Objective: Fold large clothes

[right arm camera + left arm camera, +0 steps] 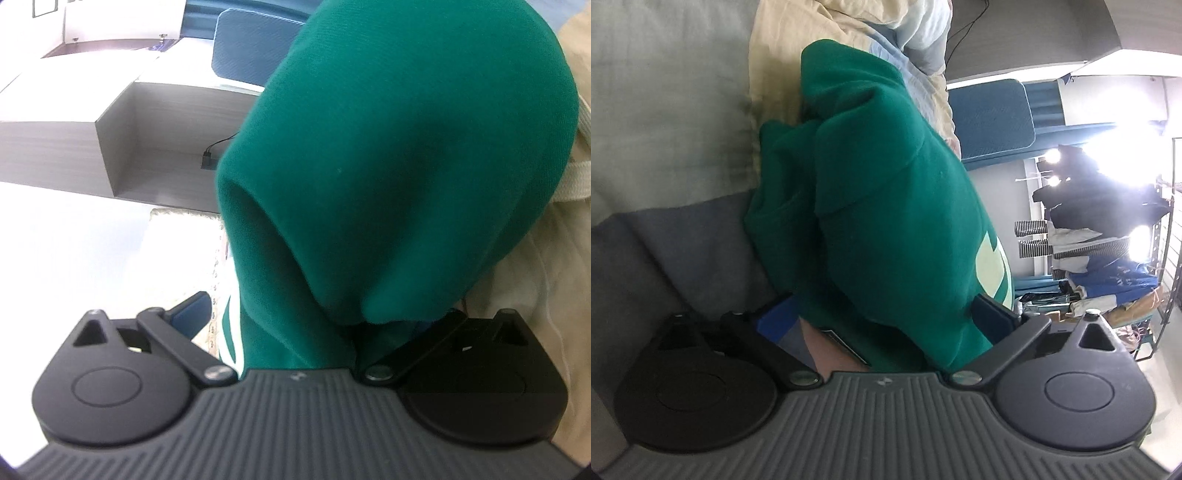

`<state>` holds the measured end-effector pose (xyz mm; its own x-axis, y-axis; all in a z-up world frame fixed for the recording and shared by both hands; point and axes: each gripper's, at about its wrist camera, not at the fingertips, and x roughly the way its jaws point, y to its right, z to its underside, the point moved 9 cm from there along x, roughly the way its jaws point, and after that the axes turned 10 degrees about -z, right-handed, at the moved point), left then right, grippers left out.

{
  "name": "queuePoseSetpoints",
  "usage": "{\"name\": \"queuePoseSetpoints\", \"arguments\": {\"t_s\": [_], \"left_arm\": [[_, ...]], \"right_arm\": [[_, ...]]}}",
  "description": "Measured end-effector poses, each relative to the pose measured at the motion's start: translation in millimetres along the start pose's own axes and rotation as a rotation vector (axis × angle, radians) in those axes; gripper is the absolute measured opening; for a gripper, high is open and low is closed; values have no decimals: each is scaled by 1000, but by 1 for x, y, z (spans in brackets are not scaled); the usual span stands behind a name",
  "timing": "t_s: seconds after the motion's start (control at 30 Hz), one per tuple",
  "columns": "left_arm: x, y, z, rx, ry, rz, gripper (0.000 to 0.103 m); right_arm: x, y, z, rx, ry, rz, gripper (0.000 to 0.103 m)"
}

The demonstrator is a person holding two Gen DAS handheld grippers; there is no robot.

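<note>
The bed has a grey sheet (657, 92) and a cream quilt (783, 26) on it. Beside it stands a blue padded chair (993, 118). Strong window light (1126, 147) falls behind a rack of clothes (1108, 258). A grey open shelf (155, 140) stands against the white wall, with a black plug (208, 160) in it.

The left claw (886, 317) is wide open. A big green sweater (886, 192) lies bunched up between its two blue fingers (993, 314). Under the sweater are a cream blanket (783, 55) and a grey cushion (683, 240). Far off, clothes (1100, 236) hang on a rack.
</note>
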<state>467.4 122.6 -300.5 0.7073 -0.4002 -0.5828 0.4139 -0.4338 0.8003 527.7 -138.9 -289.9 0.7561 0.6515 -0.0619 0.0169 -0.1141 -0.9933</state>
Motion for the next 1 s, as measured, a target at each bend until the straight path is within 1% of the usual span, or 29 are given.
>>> {"name": "queuePoseSetpoints", "arguments": {"t_s": [0.03, 0.1, 0.17, 0.3, 0.4, 0.43, 0.47, 0.53, 0.57, 0.67, 0.77, 0.83, 0.93, 1.0], "left_arm": [[2, 0, 0, -1, -6, -7, 103], [3, 0, 4, -15, -32, -19, 103], [4, 1, 5, -3, -25, -31, 103], [19, -3, -4, -49, -4, -20, 103], [21, -2, -15, -84, 30, 23, 103], [20, -1, -18, -84, 48, 32, 103], [16, -1, -22, -73, 78, 28, 103], [8, 1, -27, -61, 132, 34, 103], [6, 2, -30, -70, 140, 48, 102], [0, -1, -35, -130, 177, 99, 102], [5, 0, -38, -120, 187, 86, 102], [10, -2, -42, -165, 188, 91, 102], [20, -7, -48, -264, 201, 70, 102], [22, -11, -51, -285, 218, 49, 102]], "right_arm": [[4, 1, -5, 0, -1, 1, 103], [7, 1, -3, -1, 0, 4, 103], [6, -3, -4, -2, 1, 10, 103], [10, -4, 1, -24, 1, 29, 103], [14, -4, 4, -24, 7, 43, 103], [15, -3, 4, -17, 14, 47, 103], [11, -4, -3, -7, 21, 52, 103], [2, 2, -8, 26, 57, 74, 103], [0, 3, -10, 38, 76, 81, 103], [-9, 4, -17, 70, 135, 94, 103], [-12, 3, -23, 54, 190, 136, 103], [-14, 4, -28, 45, 213, 161, 103], [-9, 2, -38, 8, 230, 213, 103], [-1, 1, -46, 24, 239, 223, 103]]}}
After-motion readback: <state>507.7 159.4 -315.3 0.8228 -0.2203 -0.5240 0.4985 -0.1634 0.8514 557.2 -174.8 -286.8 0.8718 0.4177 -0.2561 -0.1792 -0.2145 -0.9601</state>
